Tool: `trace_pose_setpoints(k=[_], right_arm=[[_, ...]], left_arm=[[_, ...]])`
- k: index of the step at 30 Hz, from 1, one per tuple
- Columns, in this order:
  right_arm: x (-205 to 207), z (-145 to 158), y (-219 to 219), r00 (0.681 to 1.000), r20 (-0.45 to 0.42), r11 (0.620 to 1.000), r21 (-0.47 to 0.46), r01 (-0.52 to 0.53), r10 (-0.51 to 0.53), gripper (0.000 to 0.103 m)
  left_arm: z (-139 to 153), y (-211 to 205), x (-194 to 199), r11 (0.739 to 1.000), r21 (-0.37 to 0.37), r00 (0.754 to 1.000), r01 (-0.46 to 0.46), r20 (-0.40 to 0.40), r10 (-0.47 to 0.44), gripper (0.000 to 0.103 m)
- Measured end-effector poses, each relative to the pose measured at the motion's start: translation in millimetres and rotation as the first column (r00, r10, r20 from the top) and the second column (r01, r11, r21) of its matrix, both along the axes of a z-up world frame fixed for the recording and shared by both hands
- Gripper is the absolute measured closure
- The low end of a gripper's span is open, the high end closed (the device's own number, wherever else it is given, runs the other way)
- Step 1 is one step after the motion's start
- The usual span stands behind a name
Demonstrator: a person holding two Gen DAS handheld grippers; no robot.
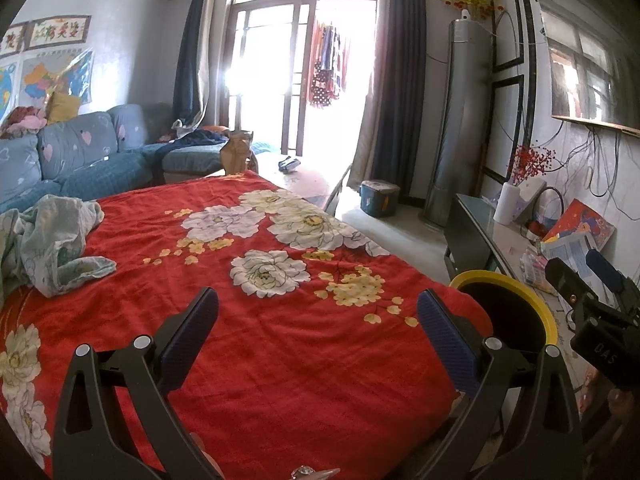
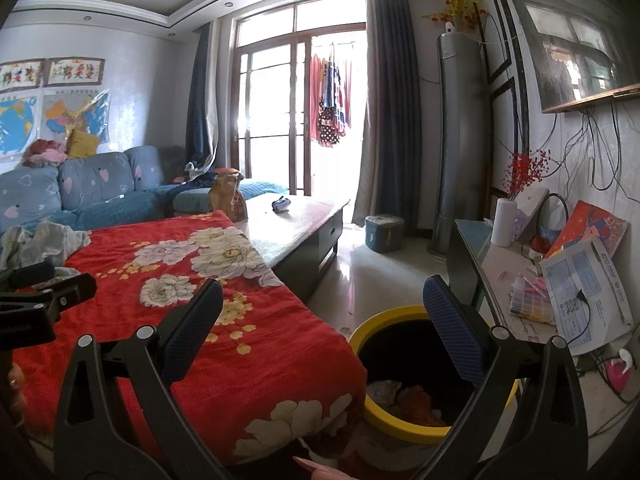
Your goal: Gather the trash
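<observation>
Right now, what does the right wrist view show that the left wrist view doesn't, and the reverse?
Only the right wrist view looks down into the yellow-rimmed bin, showing crumpled trash at its bottom, plus the coffee table's dark side.

Only the left wrist view shows the crumpled pale cloth almost whole; the bin's inside is just black there.

Both show the red floral blanket, the blue sofa, and open, empty tongs: left tongs, right tongs.
</observation>
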State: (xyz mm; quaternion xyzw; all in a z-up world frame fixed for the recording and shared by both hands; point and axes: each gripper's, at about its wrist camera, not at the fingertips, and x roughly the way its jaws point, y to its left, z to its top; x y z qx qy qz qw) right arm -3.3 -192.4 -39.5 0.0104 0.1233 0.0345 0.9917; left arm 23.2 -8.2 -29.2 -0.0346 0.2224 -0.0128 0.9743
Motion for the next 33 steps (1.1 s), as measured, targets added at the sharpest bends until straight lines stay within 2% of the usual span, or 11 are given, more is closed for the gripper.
trace_pose_setpoints(k=[33], right_arm=[[0.5, -0.9, 0.0, 1.000, -0.004, 1.000, 0.001, 0.001, -0.001, 0.011]], left_arm=[[-0.9, -1.9, -0.2, 1.000, 0.009, 1.000, -0.001, -0.004, 0.001, 0.006]])
